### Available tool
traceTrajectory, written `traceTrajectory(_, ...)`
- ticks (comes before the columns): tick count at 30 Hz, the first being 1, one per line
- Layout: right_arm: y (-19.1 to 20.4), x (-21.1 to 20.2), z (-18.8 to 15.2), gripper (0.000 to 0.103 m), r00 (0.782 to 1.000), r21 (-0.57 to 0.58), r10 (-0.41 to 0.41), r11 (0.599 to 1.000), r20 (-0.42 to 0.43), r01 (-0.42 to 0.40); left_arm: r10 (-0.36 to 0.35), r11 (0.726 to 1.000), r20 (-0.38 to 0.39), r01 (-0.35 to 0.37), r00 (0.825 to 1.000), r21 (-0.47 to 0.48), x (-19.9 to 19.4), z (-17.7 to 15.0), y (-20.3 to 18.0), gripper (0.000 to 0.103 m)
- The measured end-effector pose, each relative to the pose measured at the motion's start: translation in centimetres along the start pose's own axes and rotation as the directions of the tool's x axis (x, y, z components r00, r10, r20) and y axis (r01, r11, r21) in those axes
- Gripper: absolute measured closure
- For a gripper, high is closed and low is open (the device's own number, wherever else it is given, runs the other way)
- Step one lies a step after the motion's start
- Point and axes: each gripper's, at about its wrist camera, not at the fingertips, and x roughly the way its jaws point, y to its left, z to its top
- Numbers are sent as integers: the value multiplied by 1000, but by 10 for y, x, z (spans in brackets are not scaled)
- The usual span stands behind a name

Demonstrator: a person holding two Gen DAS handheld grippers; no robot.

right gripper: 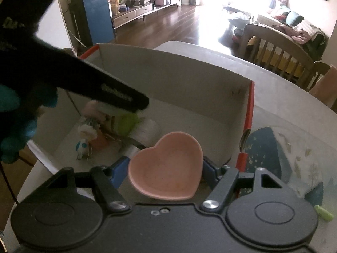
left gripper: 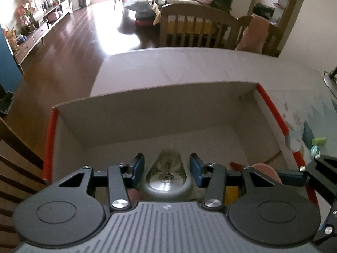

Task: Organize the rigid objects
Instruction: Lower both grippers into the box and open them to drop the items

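A cardboard box (left gripper: 147, 113) with red edges stands on the white table; it also shows in the right wrist view (right gripper: 189, 80). My left gripper (left gripper: 167, 169) hangs inside the box, open, with a shiny metal spoon-like object (left gripper: 166, 181) lying between and below its blue fingers, not gripped. My right gripper (right gripper: 166, 166) is shut on a pink heart-shaped dish (right gripper: 168, 168) and holds it over the box's near right corner. The dish's rim shows in the left wrist view (left gripper: 265, 167). Small items (right gripper: 92, 135) lie on the box floor.
A green cylinder lies on the patterned mat right of the box (left gripper: 319, 141), also in the right wrist view (right gripper: 324, 213). The left gripper's black body (right gripper: 63, 73) crosses the right wrist view. Wooden chairs (left gripper: 195, 27) stand beyond the table.
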Motion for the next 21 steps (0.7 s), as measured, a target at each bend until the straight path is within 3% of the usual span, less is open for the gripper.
traceTrajectory(10,7,3,4,27,1000,-18,-11,1000,-1,11,-3,1000,-8,3,1000,-20,7,-9,8,59)
traceTrajectory(12,7,1,4,23,1000,-13,-13,1000,1,13,7,999,-5,-7,1000,-32,4,-12,12,59)
traceTrajectory(21,-3,-19,3,22,999,33,2,999,43,-3,17,999,15,-16,1000,-38,-16,-20,13,57)
